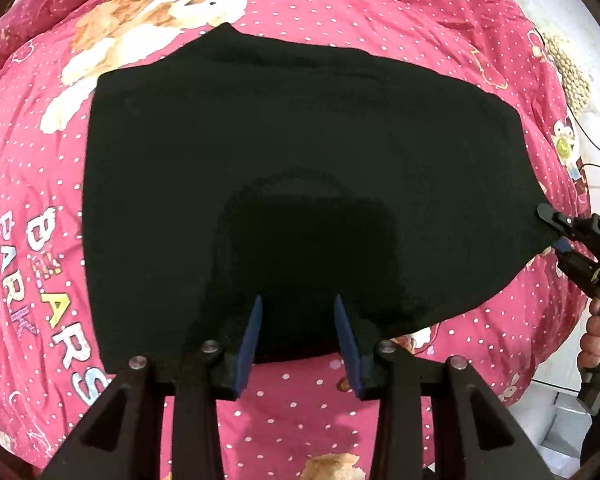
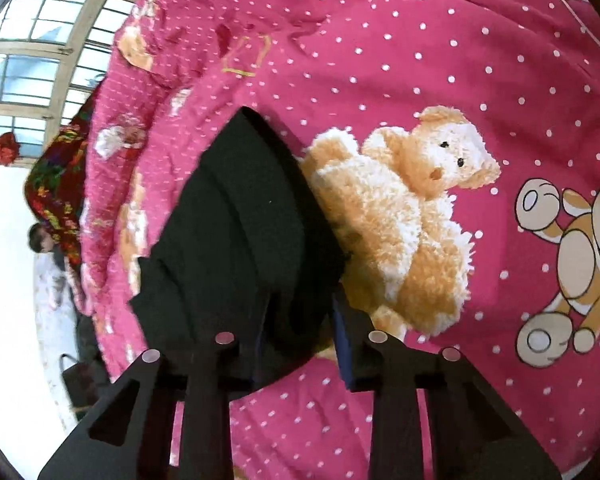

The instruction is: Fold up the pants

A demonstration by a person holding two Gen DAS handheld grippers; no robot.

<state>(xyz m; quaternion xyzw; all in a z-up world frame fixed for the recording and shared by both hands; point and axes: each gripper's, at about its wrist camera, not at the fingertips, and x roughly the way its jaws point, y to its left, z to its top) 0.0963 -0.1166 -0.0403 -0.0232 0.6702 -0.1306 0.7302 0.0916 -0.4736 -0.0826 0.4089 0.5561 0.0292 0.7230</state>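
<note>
The black pants [image 1: 280,168] lie folded into a broad flat block on the pink quilt. My left gripper [image 1: 298,304] is open, its blue pads [image 1: 252,344] straddling the near edge of the pants, with nothing pinched. My right gripper shows at the right of the left wrist view [image 1: 556,232], at the pants' right corner. In the right wrist view the pants [image 2: 236,240] fill the space between my right gripper's [image 2: 300,312] fingers; the jaws stand apart around the cloth edge, one blue pad [image 2: 342,344] visible.
A pink dotted quilt with bear prints [image 1: 380,8] covers the bed. A window [image 2: 40,40] and a dark patterned cloth [image 2: 60,184] are at the far left. A cable [image 1: 592,152] and white floor lie beyond the bed's right edge.
</note>
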